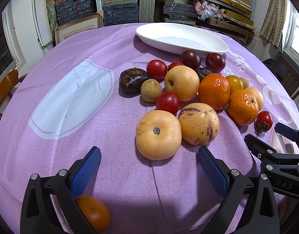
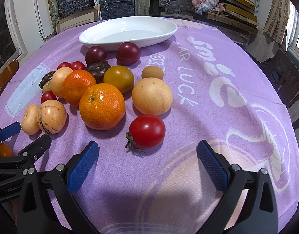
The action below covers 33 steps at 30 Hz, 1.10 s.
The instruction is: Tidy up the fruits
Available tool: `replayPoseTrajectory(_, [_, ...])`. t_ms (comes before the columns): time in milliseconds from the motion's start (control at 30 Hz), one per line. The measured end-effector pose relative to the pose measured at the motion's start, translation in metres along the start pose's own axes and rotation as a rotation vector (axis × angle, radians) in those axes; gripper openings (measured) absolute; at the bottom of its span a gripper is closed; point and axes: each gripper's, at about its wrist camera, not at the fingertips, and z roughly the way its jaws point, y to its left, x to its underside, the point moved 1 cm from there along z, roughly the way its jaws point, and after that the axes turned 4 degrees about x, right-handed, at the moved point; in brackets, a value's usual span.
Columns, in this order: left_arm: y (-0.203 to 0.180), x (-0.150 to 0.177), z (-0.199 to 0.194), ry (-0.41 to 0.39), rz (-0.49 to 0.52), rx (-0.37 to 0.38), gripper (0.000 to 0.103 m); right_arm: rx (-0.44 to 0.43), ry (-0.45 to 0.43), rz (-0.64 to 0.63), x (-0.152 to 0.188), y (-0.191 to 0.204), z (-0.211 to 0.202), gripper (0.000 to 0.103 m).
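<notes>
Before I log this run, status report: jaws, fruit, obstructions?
Left gripper and right gripper: jaws open, empty. Fruit loose on the cloth, white dish empty. Red tomato just ahead of right gripper, path clear.

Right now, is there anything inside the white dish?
The white dish shows a bare glossy interior in both wrist views, no fruit in it. Two dark plums sit just outside its near rim. The near inner wall is hidden by the rim.

The right gripper [image 2: 147, 156] hovers with jaws wide apart over the purple tablecloth [image 2: 217, 101]; a red tomato [image 2: 147, 131] lies just ahead; the white dish [image 2: 128, 32] stands empty near the far edge.
</notes>
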Motion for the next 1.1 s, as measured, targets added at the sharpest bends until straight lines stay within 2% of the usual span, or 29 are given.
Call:
replayPoseTrajectory(200, [0.000, 0.000, 0.000, 0.000, 0.006, 0.006, 0.100, -0.008, 0.007, -0.035, -0.002, 0.000, -0.001, 0.099])
replayPoseTrajectory(333, [0.005, 0.002, -0.003, 0.012, 0.036, 0.039, 0.100, 0.024, -0.052, -0.064, -0.004, 0.000, -0.009, 0.099])
replayPoseTrajectory(533, [0.028, -0.002, -0.013, -0.028, -0.009, 0.096, 0.100, 0.021, -0.064, -0.128, -0.003, 0.007, -0.012, 0.099])
replayPoseTrajectory(700, [0.041, -0.006, -0.018, -0.057, -0.030, 0.112, 0.100, -0.041, -0.103, -0.091, -0.005, -0.002, -0.021, 0.099])
replayPoseTrajectory(900, [0.025, -0.006, -0.021, -0.088, 0.049, 0.107, 0.100, -0.089, -0.096, -0.026, -0.008, -0.014, -0.023, 0.099])
replayPoseTrajectory(967, [0.020, -0.006, -0.019, -0.078, 0.071, 0.125, 0.087, -0.099, -0.083, -0.018, -0.007, -0.014, -0.023, 0.099])
replayPoseTrajectory(1100, [0.021, -0.008, -0.011, -0.038, 0.055, 0.141, 0.076, -0.106, -0.088, -0.009, -0.006, -0.015, -0.024, 0.099])
